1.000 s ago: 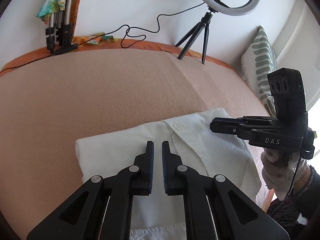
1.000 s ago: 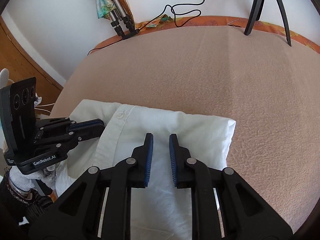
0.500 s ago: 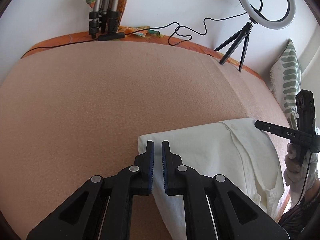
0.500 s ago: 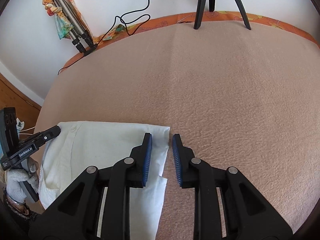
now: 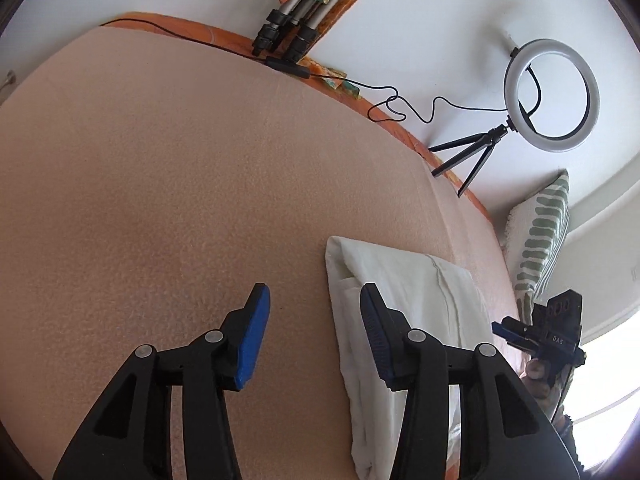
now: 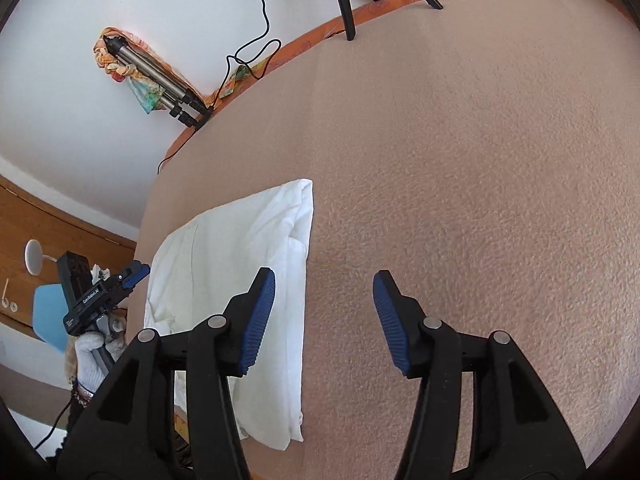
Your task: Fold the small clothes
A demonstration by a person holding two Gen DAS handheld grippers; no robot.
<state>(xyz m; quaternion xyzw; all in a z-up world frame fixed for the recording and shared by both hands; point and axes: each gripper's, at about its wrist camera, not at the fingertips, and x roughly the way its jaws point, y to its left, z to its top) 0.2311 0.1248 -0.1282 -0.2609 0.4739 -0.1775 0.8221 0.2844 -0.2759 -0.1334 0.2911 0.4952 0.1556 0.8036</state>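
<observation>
The jaws of both the left gripper (image 5: 314, 330) and the right gripper (image 6: 324, 318) are spread wide, holding nothing. The folded white garment (image 6: 236, 280) lies at the near edge of the bed (image 6: 460, 180); any remaining fold is best begun by pinching a corner squarely.
</observation>
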